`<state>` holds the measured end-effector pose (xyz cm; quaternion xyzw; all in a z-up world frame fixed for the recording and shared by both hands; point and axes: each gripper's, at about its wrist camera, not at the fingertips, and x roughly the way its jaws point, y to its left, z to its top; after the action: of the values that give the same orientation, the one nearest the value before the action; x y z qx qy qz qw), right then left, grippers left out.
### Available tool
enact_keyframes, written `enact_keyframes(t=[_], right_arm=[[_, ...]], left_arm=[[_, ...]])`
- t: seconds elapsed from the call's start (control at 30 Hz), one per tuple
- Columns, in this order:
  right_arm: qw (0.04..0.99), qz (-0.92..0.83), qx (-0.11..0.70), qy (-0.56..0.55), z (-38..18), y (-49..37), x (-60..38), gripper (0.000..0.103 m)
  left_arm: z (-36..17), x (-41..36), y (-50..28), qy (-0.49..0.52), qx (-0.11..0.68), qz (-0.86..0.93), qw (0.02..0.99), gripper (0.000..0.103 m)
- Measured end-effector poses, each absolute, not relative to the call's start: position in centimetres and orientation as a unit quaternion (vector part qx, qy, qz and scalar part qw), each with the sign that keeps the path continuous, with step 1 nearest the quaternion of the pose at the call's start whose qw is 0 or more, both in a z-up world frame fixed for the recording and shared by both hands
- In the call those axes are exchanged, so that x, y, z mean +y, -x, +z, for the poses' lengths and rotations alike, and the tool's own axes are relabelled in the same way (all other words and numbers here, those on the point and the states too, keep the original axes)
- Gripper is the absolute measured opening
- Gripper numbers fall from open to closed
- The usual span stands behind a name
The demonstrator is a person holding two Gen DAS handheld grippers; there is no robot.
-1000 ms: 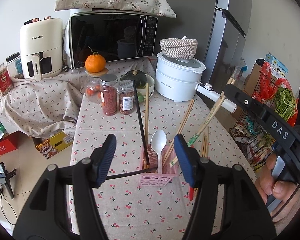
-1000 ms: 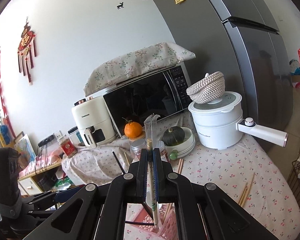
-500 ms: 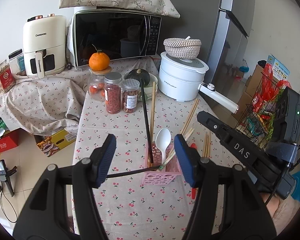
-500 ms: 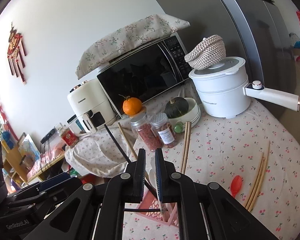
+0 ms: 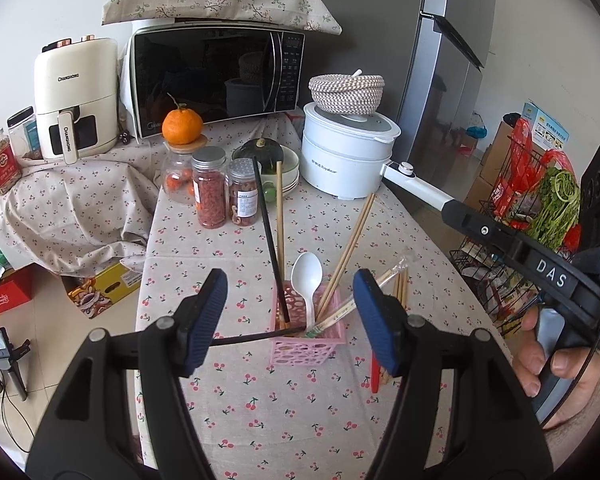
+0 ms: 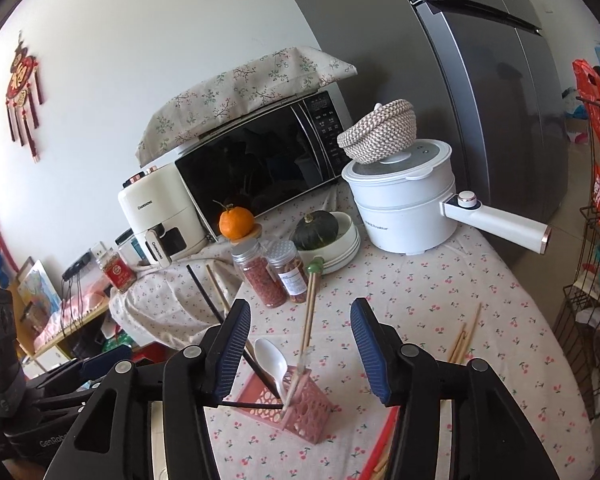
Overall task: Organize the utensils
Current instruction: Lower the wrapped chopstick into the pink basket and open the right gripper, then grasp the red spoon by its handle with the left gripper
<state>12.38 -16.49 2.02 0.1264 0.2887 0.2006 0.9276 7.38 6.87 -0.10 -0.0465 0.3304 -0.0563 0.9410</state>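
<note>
Hand (image 5: 548, 364) gripping the right tool shows only from the left wrist.

Both wrist fisheyes look forward and downward from close above the cherry-print table (image 5: 260, 396), sharing the pink utensil basket (image 5: 306, 348) and the microwave (image 6: 260, 168) behind.

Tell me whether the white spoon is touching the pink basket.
Touching. The left wrist view shows the white spoon standing upright with its handle running down inside the pink basket, which holds it up.
</note>
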Motion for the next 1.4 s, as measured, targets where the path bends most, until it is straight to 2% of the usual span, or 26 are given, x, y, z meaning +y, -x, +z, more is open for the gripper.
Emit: enact_keyframes(t=[0.33,0.67,0.83,1.1,1.4], right_arm=[[0.92,0.125,0.359,-0.092,0.5,-12.7,-22.6,0.074],[0.865,0.068,0.488,-0.099,-4.4,-14.3,-27.8,0.076],[0.847,0.039,0.516,-0.123,-6.2,-15.6,-31.0,0.076],[0.831,0.026,0.541,-0.121,-8.1,-16.9,-33.2,0.076],[0.832,0.037,0.541,-0.121,-7.9,-17.3,-33.6,0.076]], left_arm=[[-0.9,2.0,-7.5,0.008,0.35,-0.105,0.931,0.075],[-5.0,-5.6,-8.8,-0.046,0.419,-0.142,0.896,0.075],[-8.1,-9.5,-10.6,-0.07,0.462,-0.147,0.872,0.054],[-14.1,-11.6,-18.9,-0.042,0.548,-0.083,0.831,0.03],[-17.7,-11.2,-23.2,-0.041,0.602,-0.028,0.797,0.024]])
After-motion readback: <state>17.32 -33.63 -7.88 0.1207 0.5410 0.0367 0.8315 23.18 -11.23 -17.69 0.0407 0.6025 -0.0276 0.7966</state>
